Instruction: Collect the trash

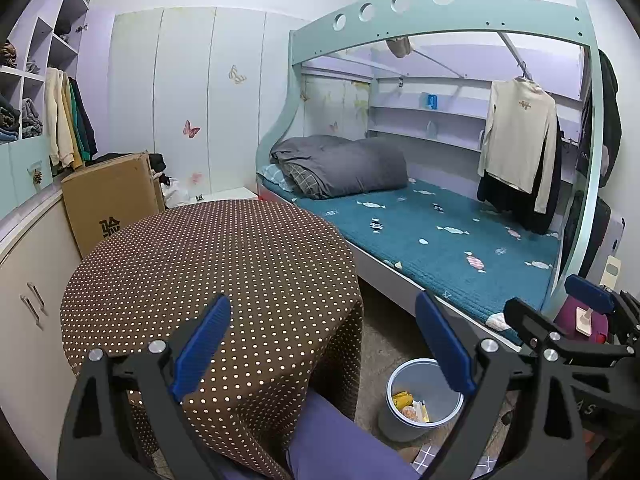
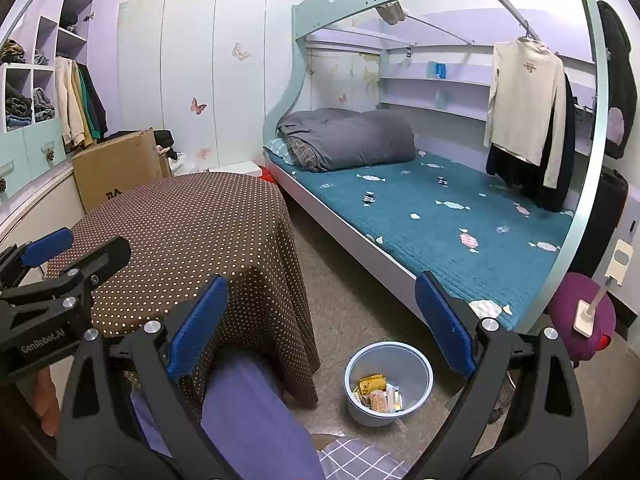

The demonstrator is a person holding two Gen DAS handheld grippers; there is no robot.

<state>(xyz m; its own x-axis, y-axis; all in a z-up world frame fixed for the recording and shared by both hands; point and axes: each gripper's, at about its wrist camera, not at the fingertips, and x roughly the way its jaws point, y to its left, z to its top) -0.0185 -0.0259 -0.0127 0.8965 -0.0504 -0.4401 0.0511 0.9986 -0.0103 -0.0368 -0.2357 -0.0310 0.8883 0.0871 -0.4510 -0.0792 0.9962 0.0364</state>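
The bed (image 2: pixel 440 216) fills the right side of the room, with a teal cover printed with candies and a grey duvet (image 2: pixel 348 138) rolled at its far end. A cream top (image 2: pixel 524 104) hangs from a rail over the bed's near half.

The tabletop (image 1: pixel 208 264) is round and draped in a brown cloth with pale dots; the cloth hangs down toward the floor at the near edge. Behind its far left edge stands a cardboard box (image 1: pixel 108 192).

A pale bin (image 2: pixel 388 384) stands on the floor between the tabletop's near right edge and the bed. The trash (image 2: pixel 378 394) lies in its bottom: yellow and orange wrappers, heaped together.

The left claw (image 1: pixel 322 346) hangs above the tabletop's near right edge with its blue pads wide apart, gripping nothing. The right claw (image 2: pixel 320 338) hangs over the floor beside the bin, also spread wide and gripping nothing. Each claw shows at the edge of the other's view, just beside it.

A purple stool (image 2: pixel 580 316) stands by the bed's near corner.
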